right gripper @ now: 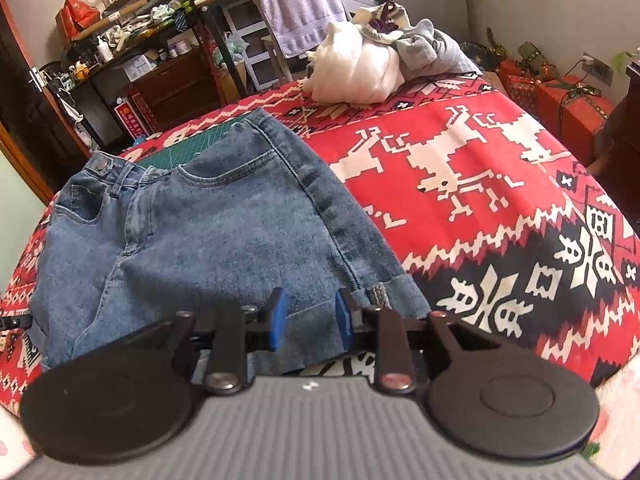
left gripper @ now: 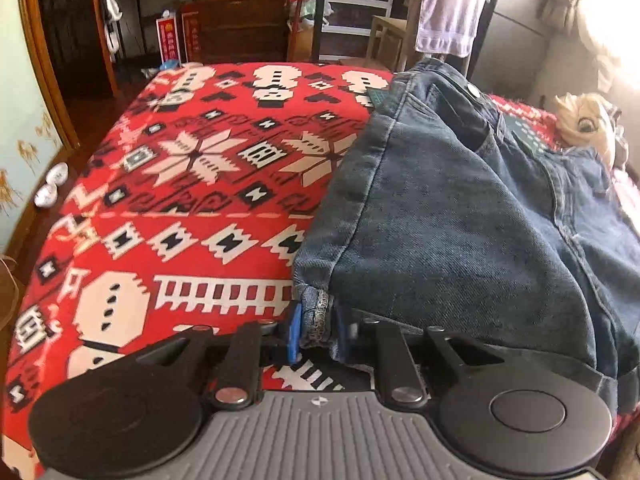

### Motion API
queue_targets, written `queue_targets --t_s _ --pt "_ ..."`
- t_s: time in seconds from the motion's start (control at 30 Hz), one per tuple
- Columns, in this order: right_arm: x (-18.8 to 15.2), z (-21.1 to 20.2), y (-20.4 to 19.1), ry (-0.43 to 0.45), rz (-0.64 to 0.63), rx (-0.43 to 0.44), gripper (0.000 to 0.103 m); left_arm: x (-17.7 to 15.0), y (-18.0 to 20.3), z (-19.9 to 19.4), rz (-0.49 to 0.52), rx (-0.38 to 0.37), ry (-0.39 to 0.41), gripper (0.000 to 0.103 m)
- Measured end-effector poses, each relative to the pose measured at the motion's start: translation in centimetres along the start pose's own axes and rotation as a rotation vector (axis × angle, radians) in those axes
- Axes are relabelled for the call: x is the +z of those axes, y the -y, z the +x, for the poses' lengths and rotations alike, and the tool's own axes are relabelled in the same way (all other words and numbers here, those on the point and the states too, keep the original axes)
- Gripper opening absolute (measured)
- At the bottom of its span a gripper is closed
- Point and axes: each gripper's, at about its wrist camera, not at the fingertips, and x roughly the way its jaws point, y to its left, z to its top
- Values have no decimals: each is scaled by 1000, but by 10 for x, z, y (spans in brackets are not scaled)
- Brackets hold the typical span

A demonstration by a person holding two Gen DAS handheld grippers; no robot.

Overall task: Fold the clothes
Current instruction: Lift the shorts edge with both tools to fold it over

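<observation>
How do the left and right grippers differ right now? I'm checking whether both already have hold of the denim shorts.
The left gripper is shut on the rolled hem corner of the denim shorts, lifting that side off the red patterned blanket. The right gripper is open, its blue pads apart over the other leg's hem, which lies flat; whether they touch the cloth is unclear. Both are at the hem end of the shorts.

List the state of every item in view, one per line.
Blue denim shorts: spread flat, cuffs rolled, unfolded.
Left tongs: shut on the shorts' cuff.
Right tongs: open over the hem.
White clothes pile: crumpled, unfolded.
Lilac towel: hanging.
</observation>
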Motion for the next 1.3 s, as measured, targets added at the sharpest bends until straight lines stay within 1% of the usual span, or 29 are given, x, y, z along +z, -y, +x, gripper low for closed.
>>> queue_targets --t_s 0.03,0.17,0.23,0.37,0.47,0.63,0.7,0.87,1.03,1.07,1.1,1.2,1.27,1.3 --pt "0 0 0 -1 0 2 30 0 0 -4 -7 -2 11 14" --pt "0 -1 -3 0 -20 8 30 8 -13 -39 -94 -62 76 13" --pt "-2 -3 -8 -3 -55 31 30 13 -14 -55 -105 -77 97 13" --pt "-5 -4 -33 -2 -150 87 30 24 -11 -83 -106 -100 141 13" --pt "-12 -6 -66 -34 -212 199 30 32 -8 -93 -96 -95 170 12" --pt "-24 -9 -122 -88 -315 387 30 38 -18 -101 -172 -125 183 12" --pt "-34 -8 -146 -100 -370 443 30 40 -20 -105 -199 -144 184 12" --pt "-57 0 -175 -154 -483 406 31 46 -15 -107 -184 -138 191 12" --pt "-80 8 -205 -208 -596 365 33 53 -17 -107 -205 -158 210 12" --pt "-84 10 -210 -219 -618 357 34 54 -18 -107 -209 -161 210 12" --pt "-87 12 -213 -214 -636 322 40 55 -18 -107 -212 -164 210 12" --pt "-96 18 -221 -221 -648 283 41 59 -19 -106 -219 -175 210 12" --pt "-102 21 -227 -215 -684 260 41 61 -21 -106 -224 -182 212 12" --pt "-101 21 -225 -203 -679 256 41 61 -21 -106 -227 -184 213 12"
